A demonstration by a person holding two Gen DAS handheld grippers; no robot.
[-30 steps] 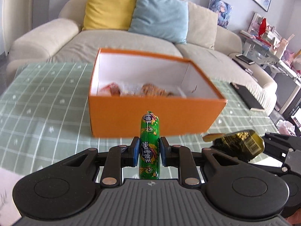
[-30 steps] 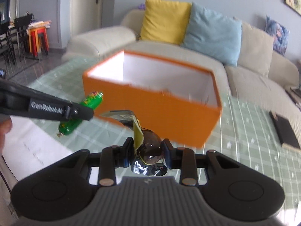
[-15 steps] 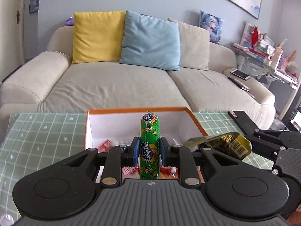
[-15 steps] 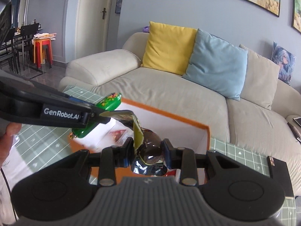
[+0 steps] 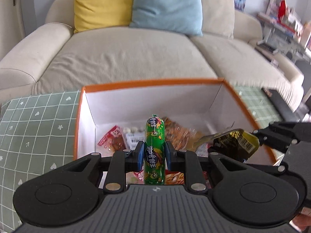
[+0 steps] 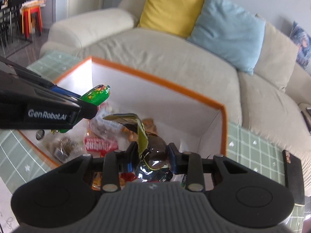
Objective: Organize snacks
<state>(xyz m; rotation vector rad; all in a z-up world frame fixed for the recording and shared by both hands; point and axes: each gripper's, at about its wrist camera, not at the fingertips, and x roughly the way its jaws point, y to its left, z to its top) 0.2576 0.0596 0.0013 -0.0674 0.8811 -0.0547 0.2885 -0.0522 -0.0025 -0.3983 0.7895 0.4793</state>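
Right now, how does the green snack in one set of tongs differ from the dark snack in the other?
The green sausage stick is long, smooth and bright; the dark packet is rounder, crinkled and shiny, with a yellowish flap sticking up. The left tongs pinch the stick; the right tongs pinch the packet. Both hang over the open orange box, unreleased.

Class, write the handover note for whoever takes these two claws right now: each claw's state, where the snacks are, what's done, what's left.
Left claw: shut on the green sausage, above the orange box.
Right claw: shut on a dark foil packet, also above the box.
Done: several snacks lie inside the box.
Left: release both into the box.
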